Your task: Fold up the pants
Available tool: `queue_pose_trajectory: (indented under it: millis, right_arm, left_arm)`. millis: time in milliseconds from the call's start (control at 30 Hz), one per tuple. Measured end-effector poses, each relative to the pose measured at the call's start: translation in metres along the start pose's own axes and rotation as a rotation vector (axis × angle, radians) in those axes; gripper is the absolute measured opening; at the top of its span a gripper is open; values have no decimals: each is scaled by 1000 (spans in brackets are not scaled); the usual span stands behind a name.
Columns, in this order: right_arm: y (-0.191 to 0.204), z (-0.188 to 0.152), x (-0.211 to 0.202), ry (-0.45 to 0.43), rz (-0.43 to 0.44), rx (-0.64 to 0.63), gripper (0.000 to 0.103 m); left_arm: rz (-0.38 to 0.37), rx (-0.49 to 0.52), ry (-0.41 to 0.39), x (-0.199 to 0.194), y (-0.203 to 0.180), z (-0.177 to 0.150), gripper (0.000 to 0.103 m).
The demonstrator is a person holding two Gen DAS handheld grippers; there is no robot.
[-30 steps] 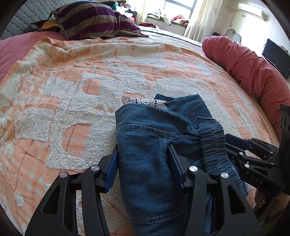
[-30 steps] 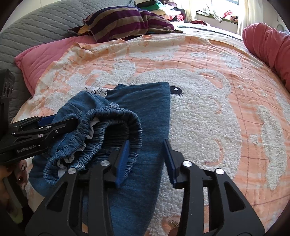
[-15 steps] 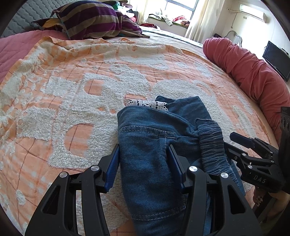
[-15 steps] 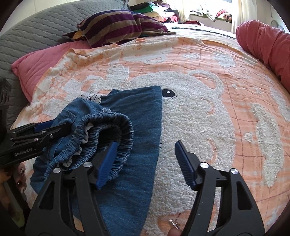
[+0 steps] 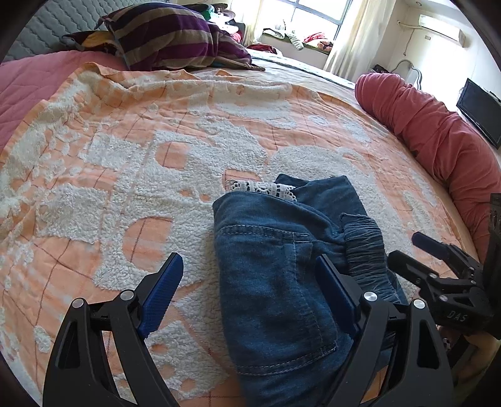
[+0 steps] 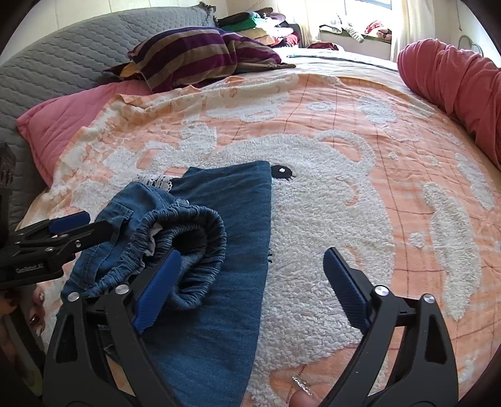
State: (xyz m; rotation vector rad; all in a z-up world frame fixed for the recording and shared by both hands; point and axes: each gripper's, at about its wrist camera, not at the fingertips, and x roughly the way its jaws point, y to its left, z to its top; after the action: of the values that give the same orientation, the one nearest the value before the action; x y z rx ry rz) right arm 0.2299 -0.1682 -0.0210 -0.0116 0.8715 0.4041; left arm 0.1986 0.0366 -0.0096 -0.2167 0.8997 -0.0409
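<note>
Both spread wide, gripping nothing: left gripper [image 5: 250, 297] stamped "GenRobot.AI", right gripper [image 6: 250, 281] marked "DAS". Folded denim pants [image 5: 281, 266] lying just ahead on orange blanket [image 5: 156, 125]. Striped pillow [image 6: 194, 53] way back.

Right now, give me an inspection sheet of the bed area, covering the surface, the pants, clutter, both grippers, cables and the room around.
Surface: orange and white fleece blanket spread over the bed.
Job's things: denim pants folded into a bundle, elastic waistband bunched on top, white lace trim showing at the far edge.
Clutter: striped pillow; red bolster; pink quilt; pile of clothes beyond the pillow.
Grippers: left gripper open, straddling the pants' left edge; right gripper open, its left finger against the waistband.
Cables: cord on the wall near the air conditioner.
Surroundings: window, television, grey headboard.
</note>
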Motion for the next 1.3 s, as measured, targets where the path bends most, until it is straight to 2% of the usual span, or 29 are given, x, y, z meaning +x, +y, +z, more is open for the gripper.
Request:
queue_pose_trajectory:
  millis: [433,467,900,1300]
  right_arm:
    - [3,8,-20,-49,0,8,94]
    - [3,8,-21,-51,-2,8,94]
    - [12,4,-43,-110,7,-18,94]
    - [17,-4,-85,-210,-7,-35,94]
  left_arm:
    - [24,1,-31,-13,6,3,87]
    - [29,0,-32,-13,6,4,99]
    - [80,20,-85,-35,3,0,99]
    - [92,60,-149,-75,-6,-22,99]
